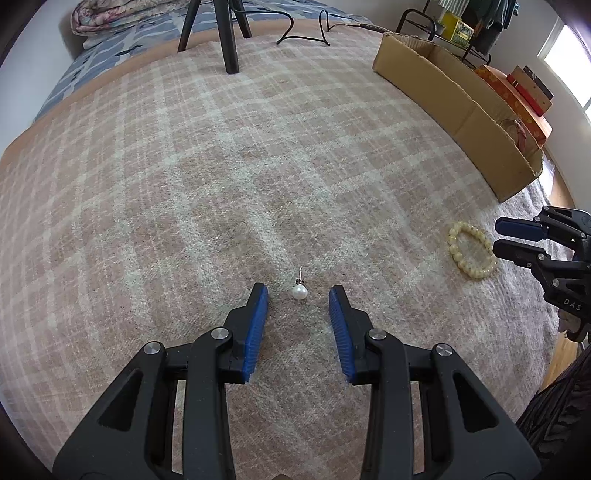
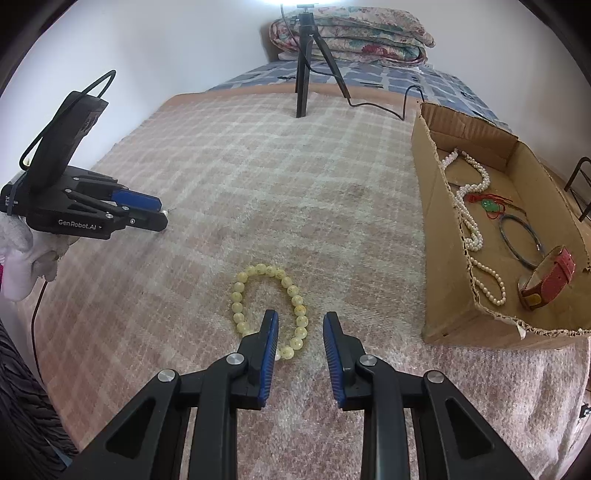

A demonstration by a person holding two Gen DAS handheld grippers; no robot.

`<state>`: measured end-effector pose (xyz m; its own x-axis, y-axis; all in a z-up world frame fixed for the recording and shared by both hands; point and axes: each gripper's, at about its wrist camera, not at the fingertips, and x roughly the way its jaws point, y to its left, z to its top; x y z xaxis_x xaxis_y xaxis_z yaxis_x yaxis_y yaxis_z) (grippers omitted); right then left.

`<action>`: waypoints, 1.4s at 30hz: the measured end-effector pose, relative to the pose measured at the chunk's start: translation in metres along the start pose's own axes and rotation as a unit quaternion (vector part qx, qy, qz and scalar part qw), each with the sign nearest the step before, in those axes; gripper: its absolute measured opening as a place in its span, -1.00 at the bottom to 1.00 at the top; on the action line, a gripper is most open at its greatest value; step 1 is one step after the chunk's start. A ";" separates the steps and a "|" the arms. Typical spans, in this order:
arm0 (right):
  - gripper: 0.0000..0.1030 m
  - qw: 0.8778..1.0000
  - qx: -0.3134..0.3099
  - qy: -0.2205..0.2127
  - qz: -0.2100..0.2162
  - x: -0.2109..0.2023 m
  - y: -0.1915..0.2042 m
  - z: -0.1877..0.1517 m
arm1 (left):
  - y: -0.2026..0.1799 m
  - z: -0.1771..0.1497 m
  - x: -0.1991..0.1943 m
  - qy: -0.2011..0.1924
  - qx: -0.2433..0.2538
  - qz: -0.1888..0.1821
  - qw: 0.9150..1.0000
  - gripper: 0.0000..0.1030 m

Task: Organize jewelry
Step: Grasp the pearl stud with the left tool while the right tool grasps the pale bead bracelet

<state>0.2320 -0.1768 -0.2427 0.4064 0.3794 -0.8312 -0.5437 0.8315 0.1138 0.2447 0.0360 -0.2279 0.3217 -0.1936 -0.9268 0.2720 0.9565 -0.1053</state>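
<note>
A white pearl earring [image 1: 299,291] lies on the plaid blanket, just ahead of and between the tips of my open left gripper [image 1: 298,291]. A yellow bead bracelet [image 2: 271,308] lies on the blanket; my open right gripper [image 2: 300,321] straddles its near right side, left finger inside the loop. The bracelet also shows in the left wrist view [image 1: 471,249], with the right gripper [image 1: 496,236] beside it. The left gripper [image 2: 162,214] shows at the left of the right wrist view. A cardboard box [image 2: 439,258] holds a pearl necklace [image 2: 469,218], a green pendant [image 2: 489,205], a dark bangle [image 2: 517,240] and a red watch [image 2: 550,277].
A black tripod [image 2: 306,62] stands at the far end of the bed with a cable [image 2: 384,107] trailing to the right. A folded floral quilt [image 2: 351,33] lies behind it. Coloured boxes [image 1: 517,88] sit beyond the cardboard box.
</note>
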 end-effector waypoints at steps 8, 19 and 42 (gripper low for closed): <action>-0.52 1.000 -0.003 0.004 -0.001 0.005 0.001 0.001 | 0.000 0.002 0.004 0.001 0.001 0.003 1.000 -0.44; -0.67 0.999 -0.026 0.026 -0.026 0.017 0.007 0.002 | -0.007 0.000 0.008 -0.005 0.023 0.017 1.000 -0.65; -0.90 0.996 -0.061 -0.038 -0.051 -0.026 0.031 0.015 | -0.012 0.001 -0.037 -0.045 0.009 0.007 0.999 -0.87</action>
<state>0.2155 -0.1546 -0.2099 0.5160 0.3291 -0.7908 -0.5806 0.8132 -0.0404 0.2310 0.0317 -0.1918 0.4053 -0.1993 -0.8922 0.2828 0.9554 -0.0850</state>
